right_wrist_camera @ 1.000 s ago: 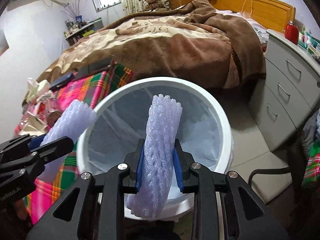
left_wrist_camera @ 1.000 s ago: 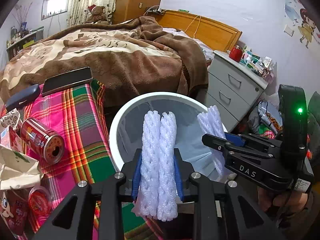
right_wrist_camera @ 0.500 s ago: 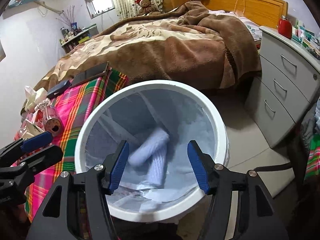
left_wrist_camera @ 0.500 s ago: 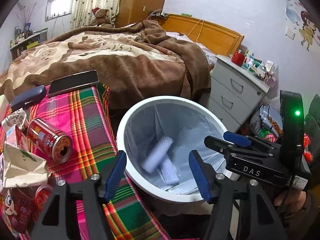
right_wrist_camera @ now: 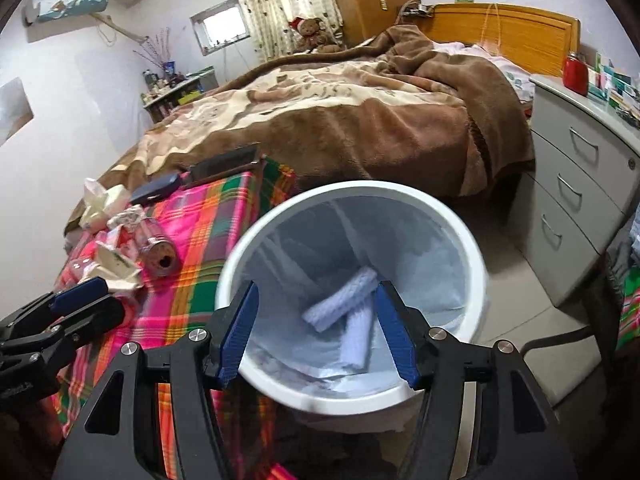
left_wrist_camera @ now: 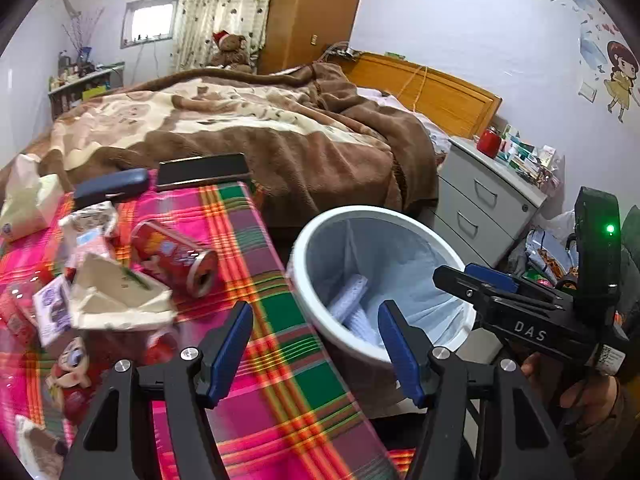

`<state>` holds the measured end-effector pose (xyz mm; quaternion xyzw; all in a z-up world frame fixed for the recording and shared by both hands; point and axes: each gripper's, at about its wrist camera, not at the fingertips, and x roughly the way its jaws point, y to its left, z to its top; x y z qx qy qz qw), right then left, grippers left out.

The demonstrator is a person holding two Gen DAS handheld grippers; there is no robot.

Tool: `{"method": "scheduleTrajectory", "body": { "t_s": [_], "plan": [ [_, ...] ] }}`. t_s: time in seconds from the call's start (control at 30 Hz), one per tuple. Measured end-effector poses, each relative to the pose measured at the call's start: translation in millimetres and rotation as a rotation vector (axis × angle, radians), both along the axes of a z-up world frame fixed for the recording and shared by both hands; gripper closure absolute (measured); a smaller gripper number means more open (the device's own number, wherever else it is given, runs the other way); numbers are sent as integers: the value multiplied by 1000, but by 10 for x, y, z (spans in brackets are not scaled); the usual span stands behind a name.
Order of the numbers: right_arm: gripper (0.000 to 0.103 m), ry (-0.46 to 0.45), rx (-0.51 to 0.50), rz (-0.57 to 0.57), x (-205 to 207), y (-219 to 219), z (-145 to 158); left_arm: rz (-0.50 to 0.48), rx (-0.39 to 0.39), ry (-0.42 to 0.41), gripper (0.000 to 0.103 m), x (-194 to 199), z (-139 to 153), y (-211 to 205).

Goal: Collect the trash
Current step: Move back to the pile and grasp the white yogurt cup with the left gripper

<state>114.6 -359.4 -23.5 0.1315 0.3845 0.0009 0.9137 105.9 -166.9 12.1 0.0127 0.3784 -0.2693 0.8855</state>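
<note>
A white trash bin (left_wrist_camera: 404, 224) with a pale liner stands beside the plaid-covered table (left_wrist_camera: 288, 360). Two white foam net sleeves (right_wrist_camera: 340, 304) lie at its bottom, also partly seen in the left wrist view (left_wrist_camera: 352, 292). My left gripper (left_wrist_camera: 316, 340) is open and empty, over the table's right edge next to the bin. My right gripper (right_wrist_camera: 316, 320) is open and empty above the bin (right_wrist_camera: 476, 264). On the table lie a red can (left_wrist_camera: 172, 256), a crumpled paper carton (left_wrist_camera: 116, 292) and several wrappers (left_wrist_camera: 52, 312).
A phone (left_wrist_camera: 200, 170) and a dark case (left_wrist_camera: 110, 188) lie at the table's far end, tissues (left_wrist_camera: 24, 204) at the left. A bed with a brown blanket (left_wrist_camera: 260, 132) is behind. A grey drawer unit (left_wrist_camera: 484, 200) stands right of the bin.
One second ago both grippers held foam sleeves over the bin. They opened and the sleeves fell in. Since then my left gripper has swung left toward the table; the right has drawn back a little.
</note>
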Motion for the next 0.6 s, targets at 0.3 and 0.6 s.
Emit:
{"method": "scheduleTrajectory", "body": {
  "t_s": [0.3,0.6],
  "plan": [
    [41,-77,-24,89,-77,473,105,95,19,-57,38,-209,68,575],
    [41,-89,-9,202,-48,967,100,248,37,-92,38,-380,94,1311]
  ]
}}
